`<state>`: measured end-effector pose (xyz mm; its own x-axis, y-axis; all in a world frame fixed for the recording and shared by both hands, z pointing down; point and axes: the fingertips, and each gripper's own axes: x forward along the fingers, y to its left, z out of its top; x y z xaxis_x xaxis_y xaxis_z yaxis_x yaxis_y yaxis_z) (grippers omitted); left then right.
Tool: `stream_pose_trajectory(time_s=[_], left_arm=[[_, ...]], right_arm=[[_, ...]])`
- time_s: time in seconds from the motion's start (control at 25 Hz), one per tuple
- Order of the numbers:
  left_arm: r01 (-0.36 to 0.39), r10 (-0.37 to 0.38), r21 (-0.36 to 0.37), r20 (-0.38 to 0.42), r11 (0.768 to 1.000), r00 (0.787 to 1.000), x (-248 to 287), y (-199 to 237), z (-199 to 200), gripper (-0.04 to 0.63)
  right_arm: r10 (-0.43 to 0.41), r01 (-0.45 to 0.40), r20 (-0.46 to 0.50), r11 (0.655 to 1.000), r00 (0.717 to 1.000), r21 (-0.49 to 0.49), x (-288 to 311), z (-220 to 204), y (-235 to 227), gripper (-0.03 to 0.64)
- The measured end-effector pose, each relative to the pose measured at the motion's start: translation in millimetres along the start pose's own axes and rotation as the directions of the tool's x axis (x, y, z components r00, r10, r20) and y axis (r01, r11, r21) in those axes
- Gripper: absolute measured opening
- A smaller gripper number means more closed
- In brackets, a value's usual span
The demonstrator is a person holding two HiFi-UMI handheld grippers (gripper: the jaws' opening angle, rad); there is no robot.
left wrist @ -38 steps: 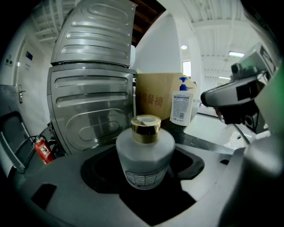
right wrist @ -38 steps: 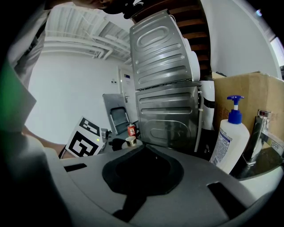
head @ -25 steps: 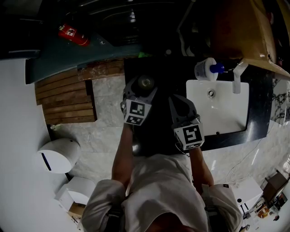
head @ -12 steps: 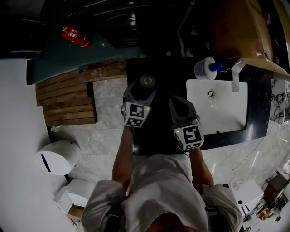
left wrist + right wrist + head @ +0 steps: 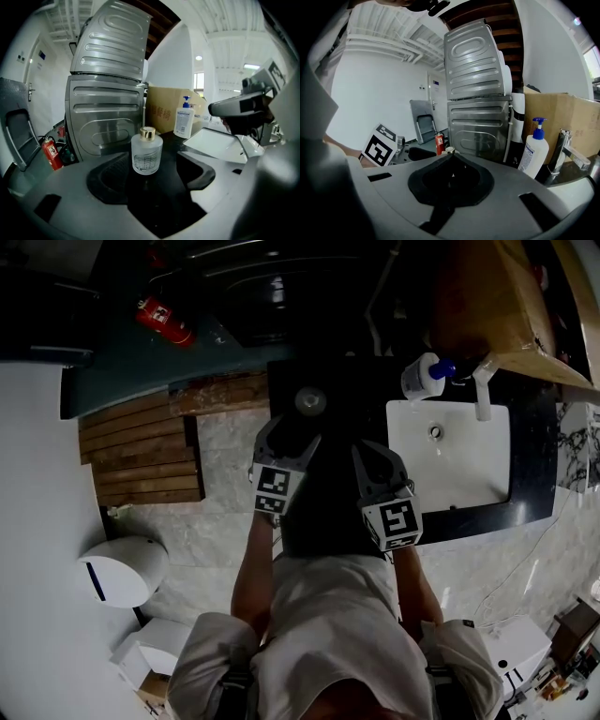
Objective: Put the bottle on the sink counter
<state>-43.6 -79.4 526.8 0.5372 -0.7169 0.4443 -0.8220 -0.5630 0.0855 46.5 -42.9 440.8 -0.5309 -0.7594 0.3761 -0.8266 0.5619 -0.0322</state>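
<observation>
A small clear glass bottle [image 5: 146,152] with a gold cap stands upright on the black sink counter [image 5: 342,390]. In the head view the bottle [image 5: 310,401] sits just beyond my left gripper [image 5: 294,430]. The left gripper [image 5: 154,172] is open, its jaws spread to either side of the bottle's near face and not touching it. My right gripper [image 5: 366,448] hovers over the counter to the right of the bottle. In the right gripper view, the right gripper [image 5: 451,160] is shut on nothing, and the gold cap [image 5: 449,150] peeks over its tips.
A white sink basin [image 5: 450,465] with a faucet [image 5: 481,390] lies to the right, a blue-topped pump dispenser [image 5: 424,378] at its back corner. Behind are a cardboard box [image 5: 497,306] and stacked steel machines [image 5: 108,93]. A red fire extinguisher [image 5: 164,320] and wooden slats [image 5: 141,446] are left.
The left gripper has drawn back toward me, so the bottle that sat between its jaws now stands beyond them on the counter. The right gripper has barely moved.
</observation>
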Motion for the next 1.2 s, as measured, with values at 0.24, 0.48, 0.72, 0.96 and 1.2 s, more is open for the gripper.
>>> stream_pose_trajectory(time_s=[0.24, 0.48, 0.72, 0.96, 1.2], left_arm=[[-0.013, 0.012, 0.008, 0.117, 1.000, 0.993, -39.5, -5.2, 34.0, 0.170], [-0.006, 0.006, 0.001, 0.231, 1.000, 0.973, -82.9, -15.9, 73.2, 0.124], [-0.004, -0.002, 0.020, 0.318, 1.000, 0.948, -121.9, -25.7, 102.9, 0.078], [-0.015, 0.001, 0.034, 0.368, 0.999, 0.930, -154.5, -35.1, 119.7, 0.024], [-0.007, 0.002, 0.014, 0.373, 1.000, 0.928, -174.5, -45.7, 118.0, 0.014]], right_arm=[[0.000, 0.001, 0.037, 0.999, 0.999, -0.034, -11.6, 13.9, 11.1, -0.005], [0.005, -0.001, 0.081, 0.998, 0.997, -0.056, -26.7, 32.0, 26.8, -0.006], [0.018, -0.007, 0.144, 0.997, 0.989, -0.077, -42.9, 56.0, 39.6, -0.006], [0.051, -0.036, 0.201, 0.996, 0.978, -0.079, -59.6, 72.3, 53.8, -0.006], [0.067, -0.057, 0.227, 0.997, 0.972, -0.051, -73.5, 75.2, 62.4, -0.006]])
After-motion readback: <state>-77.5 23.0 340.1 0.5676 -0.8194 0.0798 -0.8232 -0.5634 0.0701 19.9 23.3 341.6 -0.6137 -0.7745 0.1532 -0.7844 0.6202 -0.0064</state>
